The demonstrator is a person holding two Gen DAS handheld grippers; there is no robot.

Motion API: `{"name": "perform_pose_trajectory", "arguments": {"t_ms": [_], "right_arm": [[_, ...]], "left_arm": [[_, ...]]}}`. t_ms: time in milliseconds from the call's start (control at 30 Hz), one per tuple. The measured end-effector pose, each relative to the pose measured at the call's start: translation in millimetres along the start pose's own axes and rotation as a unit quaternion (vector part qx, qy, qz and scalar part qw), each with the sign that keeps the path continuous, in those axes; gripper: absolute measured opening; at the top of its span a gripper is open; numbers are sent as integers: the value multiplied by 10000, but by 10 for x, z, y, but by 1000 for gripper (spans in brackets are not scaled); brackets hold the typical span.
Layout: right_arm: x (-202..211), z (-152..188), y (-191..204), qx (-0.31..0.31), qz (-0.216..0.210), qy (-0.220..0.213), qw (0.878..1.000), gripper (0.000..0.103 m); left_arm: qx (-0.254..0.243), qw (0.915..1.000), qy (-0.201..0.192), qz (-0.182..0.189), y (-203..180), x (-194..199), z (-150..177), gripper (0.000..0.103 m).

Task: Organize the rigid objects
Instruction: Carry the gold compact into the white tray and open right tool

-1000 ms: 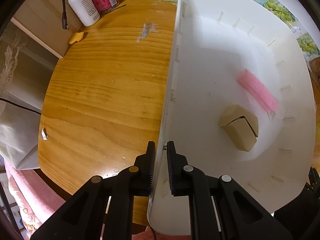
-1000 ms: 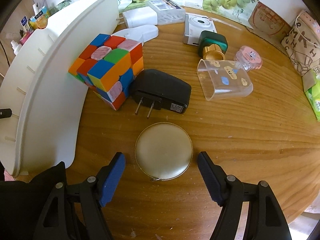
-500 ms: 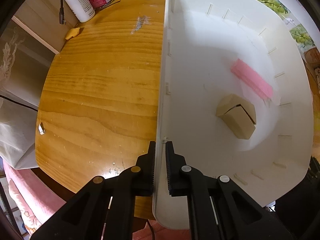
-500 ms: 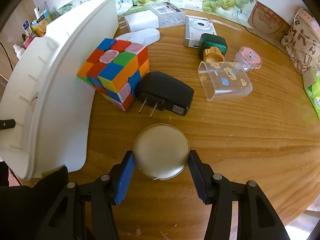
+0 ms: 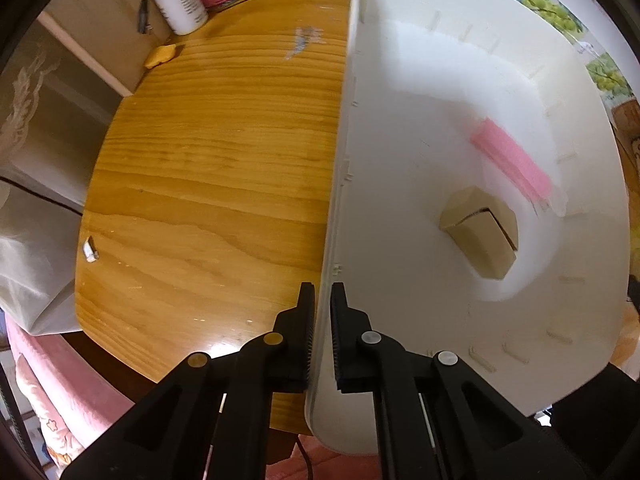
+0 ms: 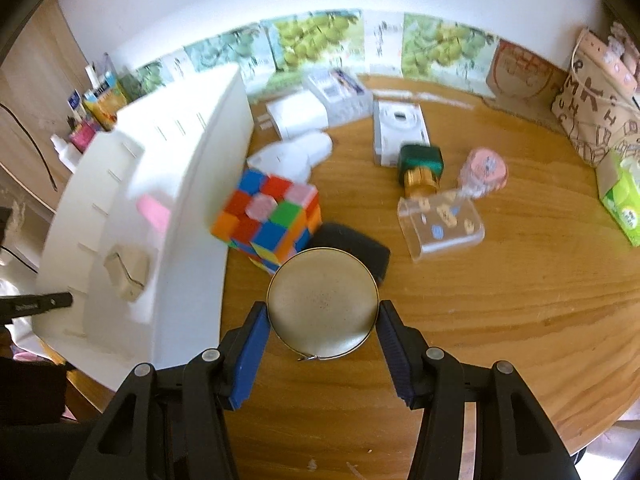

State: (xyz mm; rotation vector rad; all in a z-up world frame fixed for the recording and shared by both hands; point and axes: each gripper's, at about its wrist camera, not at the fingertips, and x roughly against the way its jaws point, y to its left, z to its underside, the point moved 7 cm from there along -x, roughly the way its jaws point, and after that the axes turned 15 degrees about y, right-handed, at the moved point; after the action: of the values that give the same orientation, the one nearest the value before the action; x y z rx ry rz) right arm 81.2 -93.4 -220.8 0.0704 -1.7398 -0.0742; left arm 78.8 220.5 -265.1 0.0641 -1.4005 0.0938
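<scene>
Right gripper [image 6: 322, 316] pinches a round, flat, gold-coloured metal tin [image 6: 322, 309] between its blue-padded fingers [image 6: 250, 354], and the tin appears to sit clear of the round wooden table [image 6: 500, 320], in front of the cluttered objects. Left gripper [image 5: 320, 320] is pressed together on the near wall of a large white plastic bin [image 5: 400, 160], steadying it. Inside the bin lie a tan folded cardboard box [image 5: 480, 236] and a flat pink bar [image 5: 510, 162].

The step in hand looks like carrying the tin to the bin. The next move likely calls for swinging it leftward over the bin's tall wall, high enough to clear the rim, then releasing it on bare floor beside the box.

Just beyond the tin stand a multicoloured twisty cube [image 6: 272, 222], touching or very near the bin's outer wall, and a black plug adapter [image 6: 360, 246]; both sit close to the path, so a low sweep could knock them. Farther off are a clear plastic cup lying on its side [image 6: 444, 226], a green-capped gold bottle [image 6: 420, 170], a white instant camera [image 6: 400, 128] and a pink-lidded small jar [image 6: 486, 168].
</scene>
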Motion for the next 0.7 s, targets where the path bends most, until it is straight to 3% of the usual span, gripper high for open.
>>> {"name": "perform_pose_trajectory", "arguments": {"t_ms": [233,400,700], "right_arm": [[302,-159,260,297,-232,-373,9986,55],[479,-257,559,712,-421,-583,9949,55],[605,-265,1126,1625,-713,-670,9818,55]], "left_arm": [[83,9999,-43,109,78,19,24,8],[92,9998,-121,-130,125,53,19,12],[44,9996,-223,-144,158,110,20,11]]}}
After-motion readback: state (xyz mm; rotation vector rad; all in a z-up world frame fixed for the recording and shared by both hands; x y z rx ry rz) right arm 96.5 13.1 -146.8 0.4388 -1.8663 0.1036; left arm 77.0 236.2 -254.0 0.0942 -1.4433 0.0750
